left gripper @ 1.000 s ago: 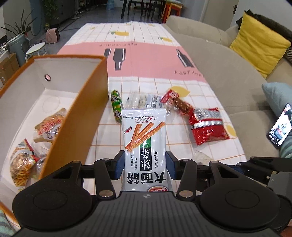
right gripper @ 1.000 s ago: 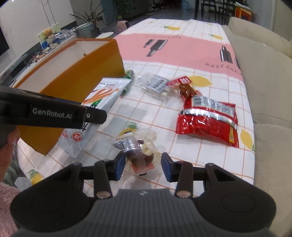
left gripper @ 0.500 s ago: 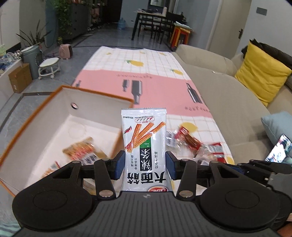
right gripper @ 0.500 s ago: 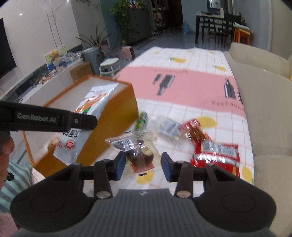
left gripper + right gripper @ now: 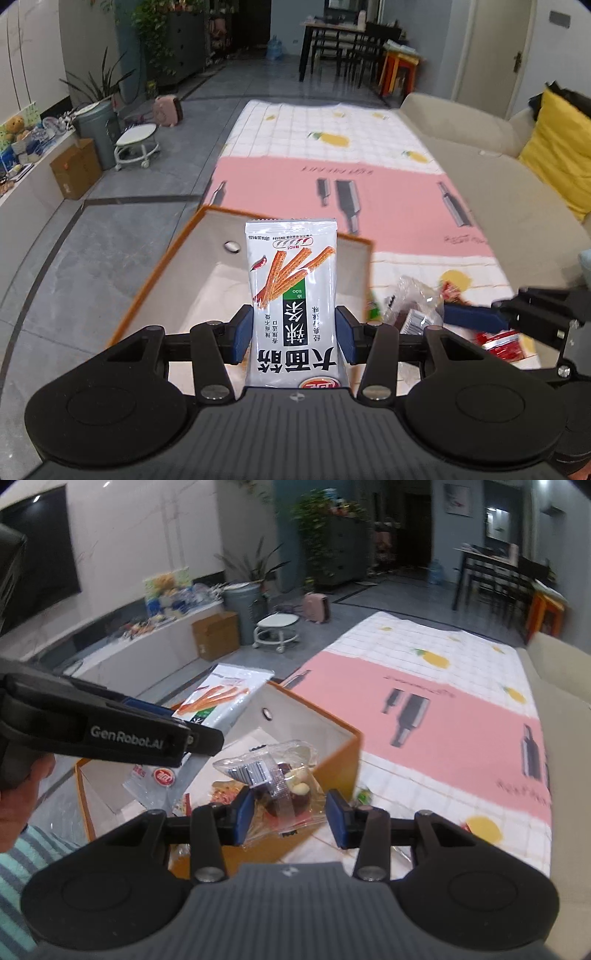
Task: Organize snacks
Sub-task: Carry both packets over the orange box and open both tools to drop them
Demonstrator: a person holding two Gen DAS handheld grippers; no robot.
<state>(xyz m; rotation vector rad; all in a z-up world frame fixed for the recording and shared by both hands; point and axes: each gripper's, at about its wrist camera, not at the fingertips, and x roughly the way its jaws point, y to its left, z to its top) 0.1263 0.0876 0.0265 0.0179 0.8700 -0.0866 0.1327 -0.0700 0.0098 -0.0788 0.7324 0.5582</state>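
Note:
My left gripper is shut on a white snack-stick packet and holds it upright in the air above the orange box, which has a white inside. The packet also shows in the right wrist view, over the box. My right gripper is shut on a clear bag of mixed sweets and holds it above the box's near right corner. In the left wrist view the right gripper's arm reaches in from the right with the clear bag.
A pink and white checked cloth covers the long table. Red snack packets and a green one lie on it right of the box. Several snacks lie inside the box. A beige sofa runs along the right.
Both grippers have risen from the table with their packets and moved left, over the orange box. The view has tilted up towards the room.

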